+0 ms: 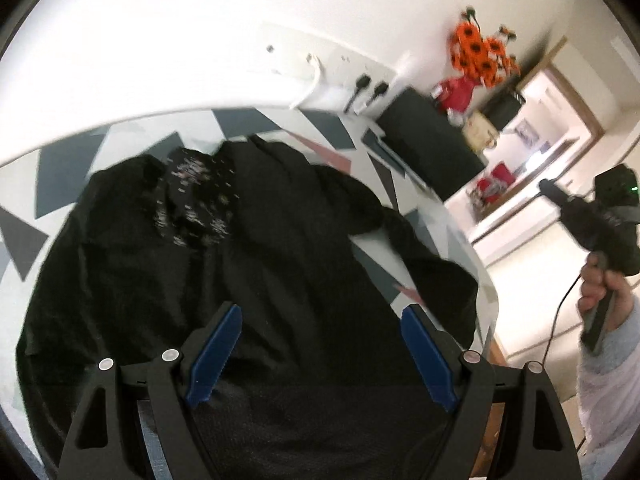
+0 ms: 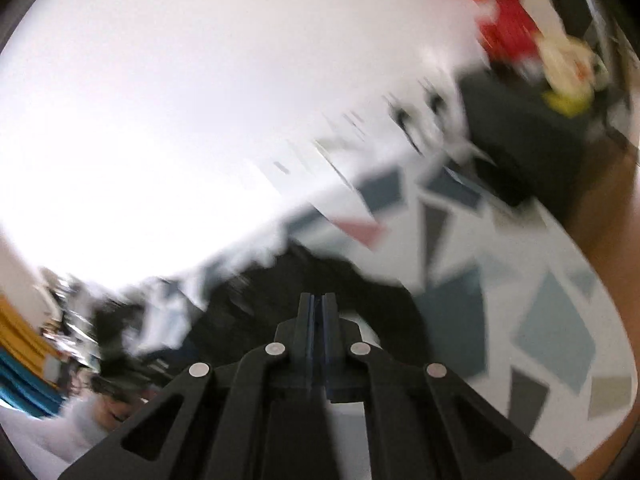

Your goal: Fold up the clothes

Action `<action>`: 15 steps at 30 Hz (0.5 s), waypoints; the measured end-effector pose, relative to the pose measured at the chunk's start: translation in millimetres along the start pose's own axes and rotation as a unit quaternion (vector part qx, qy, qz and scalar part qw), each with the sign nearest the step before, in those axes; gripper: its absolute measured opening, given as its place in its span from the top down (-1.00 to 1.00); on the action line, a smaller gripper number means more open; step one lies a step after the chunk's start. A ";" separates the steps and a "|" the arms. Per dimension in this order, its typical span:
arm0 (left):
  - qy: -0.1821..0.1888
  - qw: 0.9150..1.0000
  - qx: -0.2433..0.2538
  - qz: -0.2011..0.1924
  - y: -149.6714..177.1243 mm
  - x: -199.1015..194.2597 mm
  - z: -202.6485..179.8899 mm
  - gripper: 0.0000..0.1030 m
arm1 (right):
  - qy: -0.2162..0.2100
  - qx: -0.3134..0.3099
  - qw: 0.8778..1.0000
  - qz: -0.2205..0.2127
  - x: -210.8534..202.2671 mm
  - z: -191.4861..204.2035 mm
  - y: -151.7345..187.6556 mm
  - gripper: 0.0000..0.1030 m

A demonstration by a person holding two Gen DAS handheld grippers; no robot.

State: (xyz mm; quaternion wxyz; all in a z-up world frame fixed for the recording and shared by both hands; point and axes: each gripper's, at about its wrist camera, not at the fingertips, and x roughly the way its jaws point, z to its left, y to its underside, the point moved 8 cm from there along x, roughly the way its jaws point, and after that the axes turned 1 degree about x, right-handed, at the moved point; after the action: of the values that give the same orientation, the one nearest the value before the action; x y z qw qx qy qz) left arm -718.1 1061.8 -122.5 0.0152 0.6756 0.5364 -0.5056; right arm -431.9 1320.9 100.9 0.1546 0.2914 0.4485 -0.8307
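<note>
A black garment (image 1: 260, 240) lies crumpled across the table (image 1: 60, 168), which has a white cover with grey and pink triangles. Its speckled inner neck part (image 1: 196, 200) faces up at the far side. My left gripper (image 1: 320, 312) hovers open over the garment's near part, blue pads (image 1: 218, 352) wide apart and nothing between them. A hand (image 1: 600, 292) holds my right gripper (image 1: 560, 196) off the table's right edge, apart from the cloth. In the blurred right wrist view the right gripper (image 2: 318, 300) is shut with its pads together and no cloth seen in them. The garment (image 2: 288, 288) lies beyond its tips.
A black box (image 1: 428, 140) stands at the table's far right corner. Orange flowers (image 1: 480, 52) and a red item (image 1: 456, 92) are behind it. Plugs (image 1: 368, 92) hang on the white wall behind the table. Floor and a doorway (image 1: 552, 120) lie to the right.
</note>
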 end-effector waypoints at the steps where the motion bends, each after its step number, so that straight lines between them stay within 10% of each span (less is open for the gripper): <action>1: -0.001 1.000 -0.007 -0.006 0.0 -4.9 5.1 -0.60 | -0.006 -0.013 1.000 -0.008 -7.3 12.7 -12.3 0.92; 4: -0.003 0.999 -0.031 -0.020 8.0 -15.7 18.4 -0.60 | 0.050 -0.054 0.997 0.010 0.1 13.7 -8.2 0.77; 7: -0.010 0.998 -0.051 -0.027 22.0 -19.9 29.1 -0.60 | 0.105 -0.042 0.993 0.042 19.4 -26.0 32.6 -0.34; 13: -0.029 0.999 -0.045 0.008 52.1 -4.7 28.7 -0.60 | 0.204 -0.038 0.968 0.143 67.1 -104.8 136.5 -0.32; 15: -0.031 0.999 -0.032 0.017 57.1 -0.6 21.9 -0.60 | 0.195 -0.030 0.967 0.161 75.2 -110.3 153.2 0.09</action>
State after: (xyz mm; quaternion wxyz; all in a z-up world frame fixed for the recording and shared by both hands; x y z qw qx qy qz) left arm -690.4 1024.9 -162.6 0.0624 0.6677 0.5401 -0.5086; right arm -373.2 1329.2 -93.4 0.2043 0.5112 0.4416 -0.7085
